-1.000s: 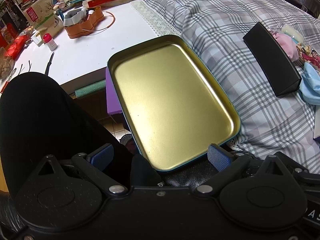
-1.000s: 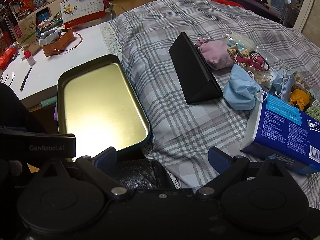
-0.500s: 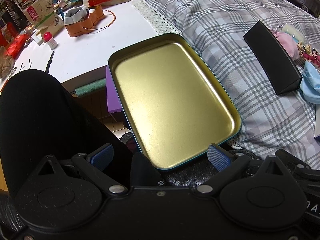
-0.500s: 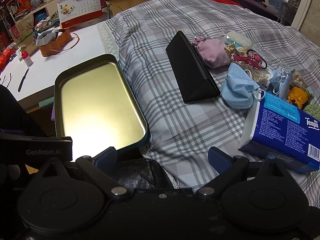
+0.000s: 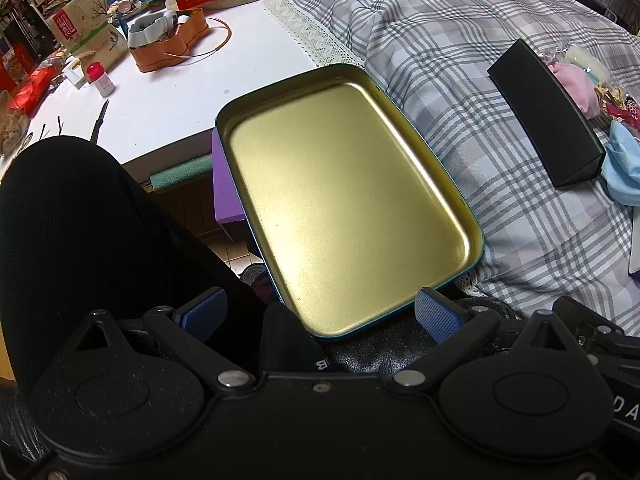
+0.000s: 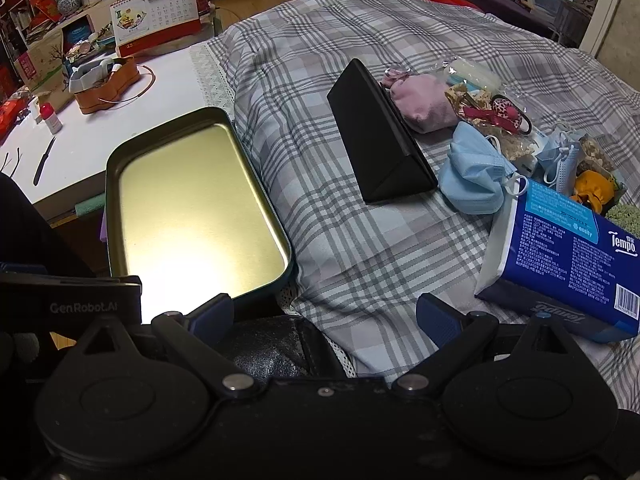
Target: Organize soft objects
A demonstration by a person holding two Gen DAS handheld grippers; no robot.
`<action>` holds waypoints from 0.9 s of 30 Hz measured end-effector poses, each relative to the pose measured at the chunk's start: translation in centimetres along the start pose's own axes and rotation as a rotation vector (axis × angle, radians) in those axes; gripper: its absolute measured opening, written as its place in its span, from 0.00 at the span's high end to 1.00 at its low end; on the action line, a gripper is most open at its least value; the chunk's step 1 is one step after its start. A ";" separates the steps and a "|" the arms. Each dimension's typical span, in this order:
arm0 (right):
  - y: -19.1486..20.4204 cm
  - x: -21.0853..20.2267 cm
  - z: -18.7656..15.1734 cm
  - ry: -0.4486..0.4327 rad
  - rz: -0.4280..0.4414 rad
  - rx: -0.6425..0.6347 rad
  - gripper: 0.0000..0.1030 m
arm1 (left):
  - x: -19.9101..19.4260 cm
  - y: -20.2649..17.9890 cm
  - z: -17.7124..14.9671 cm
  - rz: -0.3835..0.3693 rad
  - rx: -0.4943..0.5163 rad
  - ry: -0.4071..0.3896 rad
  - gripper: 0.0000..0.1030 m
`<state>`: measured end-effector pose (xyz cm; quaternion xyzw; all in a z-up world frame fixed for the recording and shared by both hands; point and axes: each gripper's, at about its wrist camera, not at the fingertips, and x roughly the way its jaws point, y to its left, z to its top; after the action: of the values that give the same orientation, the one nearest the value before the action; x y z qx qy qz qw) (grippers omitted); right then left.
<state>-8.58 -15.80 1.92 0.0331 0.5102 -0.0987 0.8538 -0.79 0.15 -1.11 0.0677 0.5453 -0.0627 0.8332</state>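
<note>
An empty gold-lined metal tray (image 5: 460, 196) (image 6: 256, 176) with a teal rim lies at the edge of the plaid bedspread. My left gripper (image 5: 320, 314) stands open just before the tray's near edge, nothing between its fingers. My right gripper (image 6: 324, 316) is open too, over the bedspread to the right of the tray. Soft things lie at the right on the bed: a blue face mask (image 6: 472, 176) (image 5: 624, 160), a pink pouch (image 6: 424, 104) (image 5: 576, 88), a blue Tempo tissue pack (image 6: 568, 252) and a small pile with hair ties (image 6: 508, 112).
A black triangular case (image 6: 380, 136) (image 5: 548, 116) lies between the tray and the soft things. A white desk (image 5: 180, 96) at the left carries a brown organizer (image 5: 172, 44), a calendar (image 6: 160, 12) and small items. A person's black-clad leg (image 5: 80, 232) fills the left foreground.
Both views have shifted slightly; the right gripper has edged a little right and forward over the bed. Nothing was picked up or moved.
</note>
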 end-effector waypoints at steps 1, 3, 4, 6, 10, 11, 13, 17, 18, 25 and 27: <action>0.0 0.0 0.0 0.001 0.000 0.000 0.05 | 0.0 0.0 0.0 0.000 0.000 0.000 0.05; 0.0 0.0 0.0 0.003 -0.003 0.000 0.05 | 0.1 -0.1 0.0 0.000 0.001 0.002 0.05; 0.1 0.1 0.0 0.004 -0.004 0.000 0.05 | 0.1 -0.1 0.0 0.000 0.001 0.003 0.05; 0.1 0.1 0.0 0.007 -0.007 0.000 0.05 | 0.2 -0.2 -0.1 0.002 0.003 0.005 0.05; 0.1 0.2 0.0 0.008 -0.008 0.000 0.05 | 0.2 -0.3 -0.1 0.004 0.006 0.011 0.05; 0.1 0.2 0.0 0.008 -0.008 0.001 0.05 | 0.2 -0.4 -0.1 0.005 0.008 0.012 0.05; 0.1 0.2 0.0 0.009 -0.007 0.003 0.05 | 0.2 -0.4 0.0 0.007 0.010 0.012 0.05; -0.2 0.3 0.0 0.011 -0.008 0.010 0.05 | 0.2 -0.5 0.0 0.013 0.016 0.012 0.05; -0.3 0.3 0.0 0.011 -0.009 0.012 0.05 | 0.2 -0.5 0.0 0.014 0.018 0.013 0.05; -0.6 0.3 0.0 0.013 -0.013 0.025 0.05 | 0.3 -0.9 -0.1 0.018 0.031 0.019 0.05; -0.6 0.4 0.0 0.013 -0.013 0.027 0.05 | 0.4 -1.0 -0.1 0.018 0.036 0.021 0.05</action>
<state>-8.52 -16.48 1.65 0.0417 0.5146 -0.1110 0.8492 -0.91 -0.79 -1.53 0.0881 0.5521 -0.0641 0.8266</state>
